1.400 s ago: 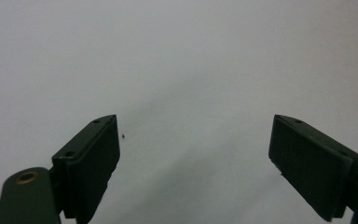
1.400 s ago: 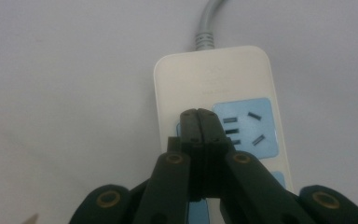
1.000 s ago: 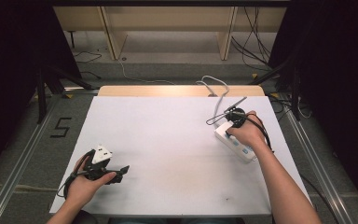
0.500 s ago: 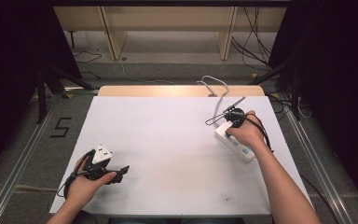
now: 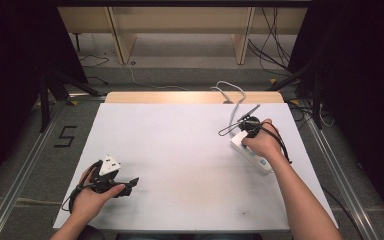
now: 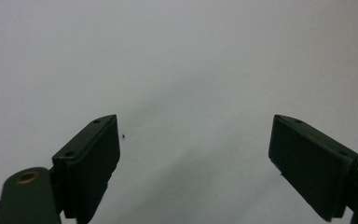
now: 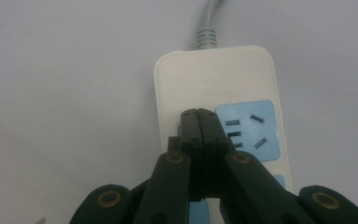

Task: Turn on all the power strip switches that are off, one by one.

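Spanning most of the high view, a broad white rectangular table with a pale wooden strip along its far edge. Lying near the right edge of it, a long white plastic power strip with pale blue socket panels, grey cord running off the far side — set at a slant, probably so the right hand can come at it from the near side. Resting on the far end of that strip, the right gripper, jaws pressed flat together with nothing between them, closed tips down on the strip's face just left of a blue socket panel. Apparently pinning the strip in place or pressing something there — hard to say which, since the tips hide what lies under them. Parked at the near-left corner of the table, well apart from the strip, the left gripper, jaws spread wide over bare tabletop in the left gripper view, holding nothing; seemingly kept out of the way while the other does the work.

Compared with a second ago: nothing shifted — both hands, the strip and its cord in the same places, right jaws just as tightly shut.
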